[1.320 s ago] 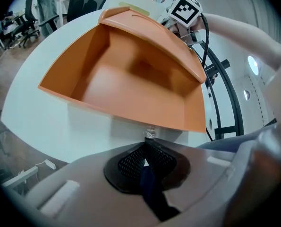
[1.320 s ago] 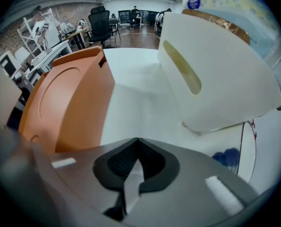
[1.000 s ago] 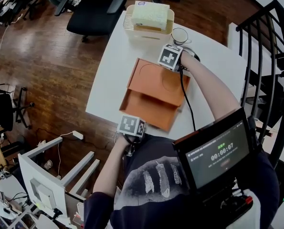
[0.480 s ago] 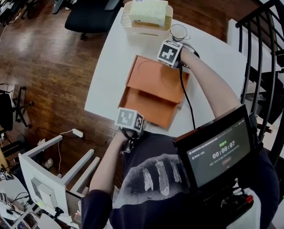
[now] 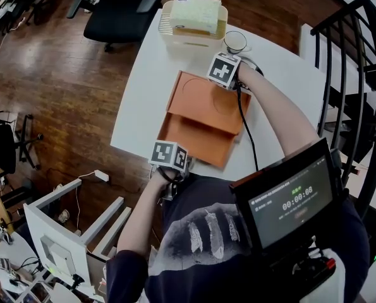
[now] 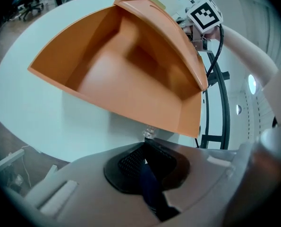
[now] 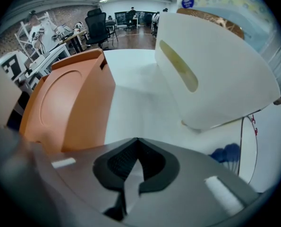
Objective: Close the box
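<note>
An orange box lies on the white table. Its orange lid covers the far part and leaves the near part open. From the left gripper view the lid slants over the empty box. My left gripper hovers at the table's near edge just short of the box's front wall, jaws shut on nothing. My right gripper is at the lid's far right corner, shut and empty, with the lid to its left.
A cream basket with a yellow pack stands at the table's far end, close beside my right gripper. A cup sits next to it. An office chair is beyond the table and a black railing runs along the right.
My left gripper has shifted slightly left along the table's near edge and looks more steeply into the box. The right gripper and the lid have hardly moved.
</note>
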Demonstrator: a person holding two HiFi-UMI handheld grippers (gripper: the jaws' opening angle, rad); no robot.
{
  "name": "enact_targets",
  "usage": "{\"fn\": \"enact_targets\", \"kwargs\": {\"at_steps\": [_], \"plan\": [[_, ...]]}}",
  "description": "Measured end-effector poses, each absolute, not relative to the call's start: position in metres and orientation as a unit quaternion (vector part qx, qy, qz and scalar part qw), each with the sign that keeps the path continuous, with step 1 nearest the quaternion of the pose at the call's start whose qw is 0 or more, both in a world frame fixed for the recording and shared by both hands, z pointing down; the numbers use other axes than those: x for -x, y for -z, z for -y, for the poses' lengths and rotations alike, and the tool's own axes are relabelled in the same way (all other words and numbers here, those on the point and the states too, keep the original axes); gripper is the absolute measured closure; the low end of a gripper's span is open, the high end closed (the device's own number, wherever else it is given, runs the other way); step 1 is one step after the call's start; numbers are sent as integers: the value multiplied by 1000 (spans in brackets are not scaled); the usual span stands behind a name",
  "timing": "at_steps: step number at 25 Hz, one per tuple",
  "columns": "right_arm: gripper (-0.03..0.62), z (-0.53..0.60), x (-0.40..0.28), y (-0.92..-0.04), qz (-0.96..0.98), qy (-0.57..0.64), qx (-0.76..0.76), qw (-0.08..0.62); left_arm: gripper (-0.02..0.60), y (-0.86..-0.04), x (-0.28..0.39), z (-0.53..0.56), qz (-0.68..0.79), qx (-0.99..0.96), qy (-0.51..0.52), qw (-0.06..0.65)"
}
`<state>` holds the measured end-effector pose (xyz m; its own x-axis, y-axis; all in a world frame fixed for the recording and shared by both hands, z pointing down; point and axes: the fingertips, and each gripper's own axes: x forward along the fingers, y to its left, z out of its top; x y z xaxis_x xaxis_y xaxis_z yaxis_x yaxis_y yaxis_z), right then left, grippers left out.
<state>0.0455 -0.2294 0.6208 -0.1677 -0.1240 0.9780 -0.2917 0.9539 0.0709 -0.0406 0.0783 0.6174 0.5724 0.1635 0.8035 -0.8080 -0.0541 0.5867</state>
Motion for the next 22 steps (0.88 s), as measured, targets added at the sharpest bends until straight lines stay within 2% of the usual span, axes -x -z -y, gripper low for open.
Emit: {"fn": "enact_targets", "kwargs": {"at_steps": [8, 14, 22], "plan": [[591, 229, -43, -619, 760, -69, -133, 632, 568, -615, 26, -78, 248, -604, -332, 681], [591, 229, -42, -618, 762, -72, -130, 631, 566, -606, 14, -61, 254, -645, -352, 629], [590, 230, -45, -622, 758, -85, -132, 633, 566, -603, 14, -54, 246, -649, -351, 629]]}}
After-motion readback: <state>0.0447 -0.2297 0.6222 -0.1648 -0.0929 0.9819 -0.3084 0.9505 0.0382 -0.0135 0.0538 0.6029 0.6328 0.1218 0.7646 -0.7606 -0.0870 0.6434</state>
